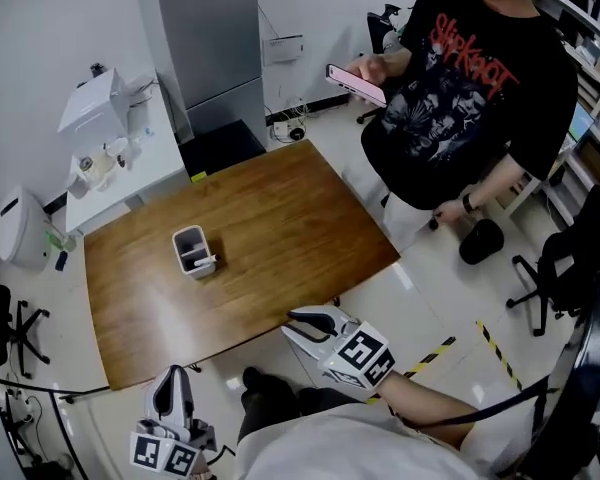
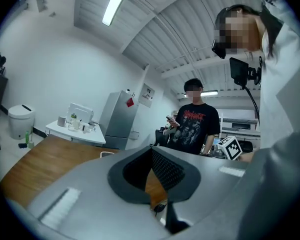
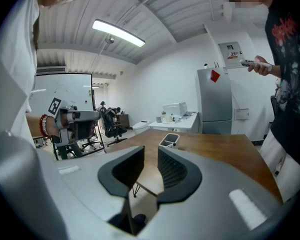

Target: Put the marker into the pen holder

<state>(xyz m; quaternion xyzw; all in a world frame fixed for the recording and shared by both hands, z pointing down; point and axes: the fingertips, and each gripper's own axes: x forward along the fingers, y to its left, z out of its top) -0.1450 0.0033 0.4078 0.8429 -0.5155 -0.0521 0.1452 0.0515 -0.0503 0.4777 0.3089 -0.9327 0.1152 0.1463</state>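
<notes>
A small white-grey pen holder (image 1: 189, 249) stands upright on the wooden table (image 1: 280, 218), left of its middle. A white marker (image 1: 204, 262) leans inside it, one end poking over the near rim. My right gripper (image 1: 313, 320) hovers off the table's near edge, its jaws apart with nothing between them. In the right gripper view the holder (image 3: 169, 141) sits well ahead of that gripper (image 3: 150, 149). My left gripper (image 1: 172, 392) hangs low at the near left, below the table edge. In its own view the left gripper (image 2: 151, 150) has its tips touching and holds nothing.
A person in a black T-shirt (image 1: 470, 88) stands at the table's far right corner, holding a phone (image 1: 356, 84). A grey fridge (image 1: 210, 48) and a white side table (image 1: 120, 158) stand behind the table. Office chairs (image 1: 555, 268) flank it, and a white bin (image 1: 20, 228) is on the left.
</notes>
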